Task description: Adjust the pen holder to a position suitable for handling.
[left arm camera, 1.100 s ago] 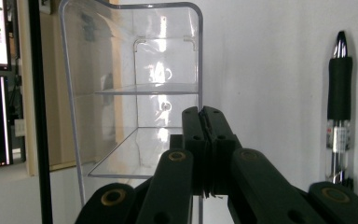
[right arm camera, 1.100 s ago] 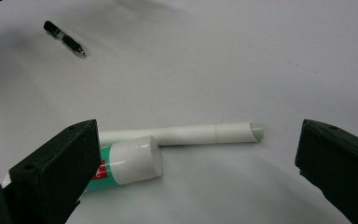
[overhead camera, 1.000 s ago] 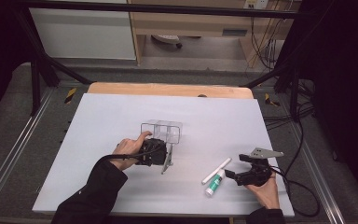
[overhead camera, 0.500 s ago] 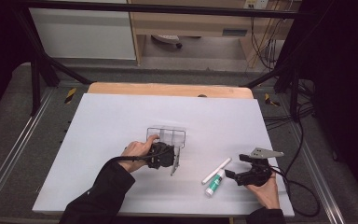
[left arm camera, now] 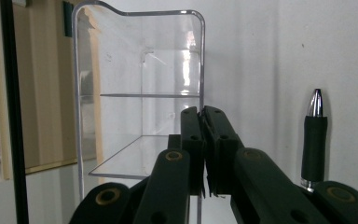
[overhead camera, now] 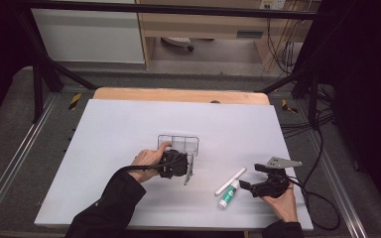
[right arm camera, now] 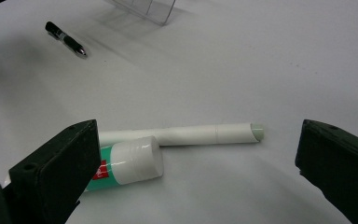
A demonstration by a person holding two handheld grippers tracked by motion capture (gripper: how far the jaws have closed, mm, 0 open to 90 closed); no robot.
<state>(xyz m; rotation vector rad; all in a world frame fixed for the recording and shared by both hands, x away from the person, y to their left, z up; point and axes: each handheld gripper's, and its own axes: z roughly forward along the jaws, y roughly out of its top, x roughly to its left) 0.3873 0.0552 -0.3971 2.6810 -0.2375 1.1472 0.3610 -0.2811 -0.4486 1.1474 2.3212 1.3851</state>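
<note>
Currently left claw [left arm camera: 204,154] pinching thin wall of clear acrylic organizer [overhead camera: 179,145], tilting it off bench [overhead camera: 109,129]; pen [left arm camera: 314,135] lying just beside. Right claw [right arm camera: 196,172] gaping wide, white tube [right arm camera: 200,134] and green-labelled tube [right arm camera: 126,164] lying between its jaws, unheld.

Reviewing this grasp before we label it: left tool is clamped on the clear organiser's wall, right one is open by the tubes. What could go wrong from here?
1. The left tool pinches only a thin wall edge of the clear plastic compartment organiser; the slick wall could slip or twist out if lifted.
2. The black pen with a silver tip lies right beside it; moving the organiser may knock it away.
3. The right tool straddles both the green-and-white glue tube and the white paper-wrapped stick, which touch, so closing may grab or nudge both.
</note>
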